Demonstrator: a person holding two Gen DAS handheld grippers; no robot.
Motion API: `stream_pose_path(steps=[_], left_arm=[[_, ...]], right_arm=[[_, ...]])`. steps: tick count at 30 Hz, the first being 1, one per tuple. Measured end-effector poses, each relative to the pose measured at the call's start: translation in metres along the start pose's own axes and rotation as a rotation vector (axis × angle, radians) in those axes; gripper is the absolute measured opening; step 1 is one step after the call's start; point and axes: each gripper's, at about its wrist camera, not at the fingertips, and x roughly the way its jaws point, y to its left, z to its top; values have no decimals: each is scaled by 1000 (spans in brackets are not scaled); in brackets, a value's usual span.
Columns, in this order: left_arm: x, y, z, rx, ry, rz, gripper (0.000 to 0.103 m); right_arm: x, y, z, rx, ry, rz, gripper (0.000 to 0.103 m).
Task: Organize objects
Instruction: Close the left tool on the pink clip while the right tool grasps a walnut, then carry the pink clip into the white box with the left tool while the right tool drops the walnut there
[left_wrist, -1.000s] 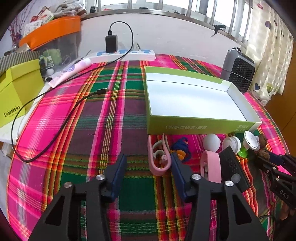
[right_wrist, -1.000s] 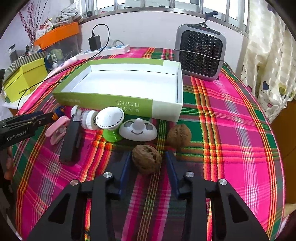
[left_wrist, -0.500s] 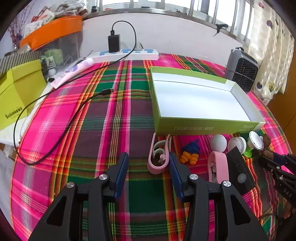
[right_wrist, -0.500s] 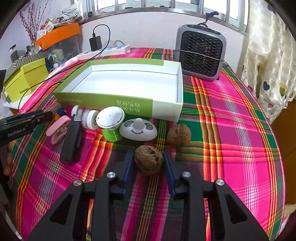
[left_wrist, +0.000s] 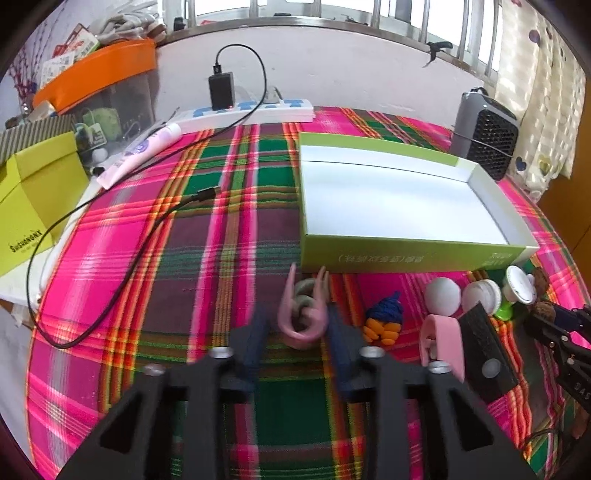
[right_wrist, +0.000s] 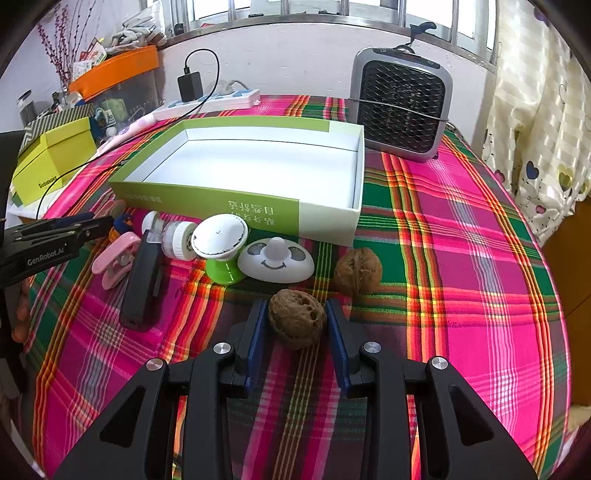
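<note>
While the left gripper (left_wrist: 297, 328) is drawing its jaws in around the pink clip (left_wrist: 303, 317), the frame is blurring there, so whether the pads are already pressing on it cannot be told; the clip is lying on the plaid counter (left_wrist: 147, 240) just in front of the green tray (left_wrist: 406, 254). The right gripper (right_wrist: 295, 325) is clenching on the nearer walnut (right_wrist: 297, 318), both blue pads touching its sides (the nut is sitting on the cloth). A second walnut (right_wrist: 357, 271) is resting just beyond it, near the tray's corner. Between the two grippers a row of small things is lying beside the tray's front wall: a white smiley dome (right_wrist: 275, 260), a green-stemmed white cap (right_wrist: 221, 243), a black remote (right_wrist: 142, 284) and a pink holder (right_wrist: 116, 260).
</note>
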Motion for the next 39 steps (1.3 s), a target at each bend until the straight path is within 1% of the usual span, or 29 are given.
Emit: stream_pose_path(steps=[1, 10, 18, 24, 32, 39], left_arm=[[0, 1, 0, -4, 1, -3, 20], [-2, 3, -1, -23, -2, -17, 20], [-10, -3, -10, -21, -4, -39, 20], [-19, -9, -14, -13, -13, -56, 20], [-38, -17, -7, 4, -48, -87, 20], [-46, -22, 10, 13, -78, -115, 20]], right_arm=[[0, 0, 0, 0, 0, 1, 33], [0, 0, -1, 0, 0, 0, 33], [0, 1, 0, -7, -3, 4, 33], [-6, 2, 0, -7, -21, 10, 33], [-21, 5, 5, -5, -56, 34, 33], [-33, 9, 24, -23, -96, 43, 33]])
